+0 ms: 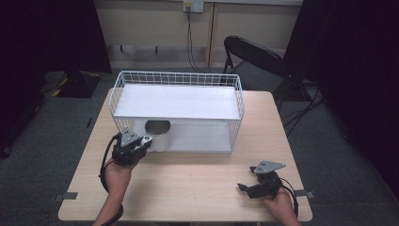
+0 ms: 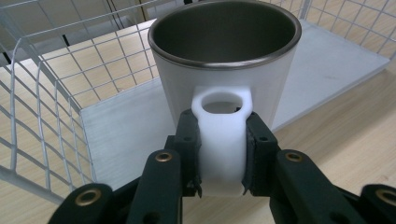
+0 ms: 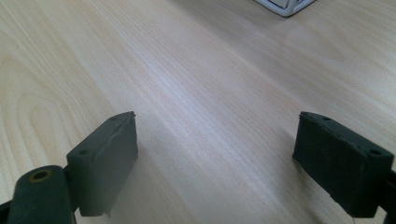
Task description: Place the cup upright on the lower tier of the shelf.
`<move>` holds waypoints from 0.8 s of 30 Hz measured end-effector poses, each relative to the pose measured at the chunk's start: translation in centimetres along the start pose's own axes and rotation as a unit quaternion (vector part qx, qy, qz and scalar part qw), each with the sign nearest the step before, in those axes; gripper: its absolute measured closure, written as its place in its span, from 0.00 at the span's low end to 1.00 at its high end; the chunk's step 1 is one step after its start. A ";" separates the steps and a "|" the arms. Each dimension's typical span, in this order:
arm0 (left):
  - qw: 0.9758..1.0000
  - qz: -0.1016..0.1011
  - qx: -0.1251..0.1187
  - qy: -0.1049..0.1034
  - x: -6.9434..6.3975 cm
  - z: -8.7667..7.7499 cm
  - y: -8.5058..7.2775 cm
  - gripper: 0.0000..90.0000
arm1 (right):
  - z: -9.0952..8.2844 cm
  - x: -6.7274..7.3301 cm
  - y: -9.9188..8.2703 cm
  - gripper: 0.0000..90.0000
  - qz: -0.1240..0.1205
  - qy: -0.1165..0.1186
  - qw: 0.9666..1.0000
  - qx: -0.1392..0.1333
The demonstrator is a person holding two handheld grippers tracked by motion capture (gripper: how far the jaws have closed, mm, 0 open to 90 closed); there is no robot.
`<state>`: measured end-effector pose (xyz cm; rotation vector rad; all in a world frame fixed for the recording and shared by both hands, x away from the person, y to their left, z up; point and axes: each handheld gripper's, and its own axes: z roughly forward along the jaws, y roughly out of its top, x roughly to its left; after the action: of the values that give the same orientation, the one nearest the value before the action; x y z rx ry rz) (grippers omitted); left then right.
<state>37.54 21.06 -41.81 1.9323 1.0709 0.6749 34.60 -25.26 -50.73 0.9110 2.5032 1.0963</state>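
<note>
Holding the white cup [image 2: 224,70] by its handle, the left tool [image 2: 223,154] keeps it inside the wire rack's [image 1: 176,82] bottom shelf; the cup could bump the wires. Right tool [image 3: 215,158] rests wide, away from the rack.

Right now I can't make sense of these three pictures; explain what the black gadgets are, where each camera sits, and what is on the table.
No robot here: a person holds a two-jaw gripper in each hand. The high view looks down from above the person's side of the wooden table. On it stands a white wire rack with a flat shelf on top. The left gripper is closed on the handle of a white mug with a dark metal inside, at the rack's open lower level. The left gripper view comes from a camera riding on that gripper, so its black jaws show pressing both sides of the handle. The right gripper is low over the bare table, open and holding nothing; its own camera shows its jaws wide apart above the wood.
</note>
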 end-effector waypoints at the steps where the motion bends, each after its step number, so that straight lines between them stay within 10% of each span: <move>1: 1.000 0.000 0.000 0.003 0.0 0.1 0.0 0.80 | 0.0 0.0 0.0 0.14 0.000 0.000 1.000 0.000; 24: 0.999 -0.004 -0.004 0.033 0.1 1.5 0.6 0.80 | 0.0 0.0 0.0 0.14 0.000 0.000 1.000 0.000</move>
<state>38.95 20.38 -42.11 1.9100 1.1148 0.7418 34.60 -25.26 -50.73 0.9108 2.5033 1.0966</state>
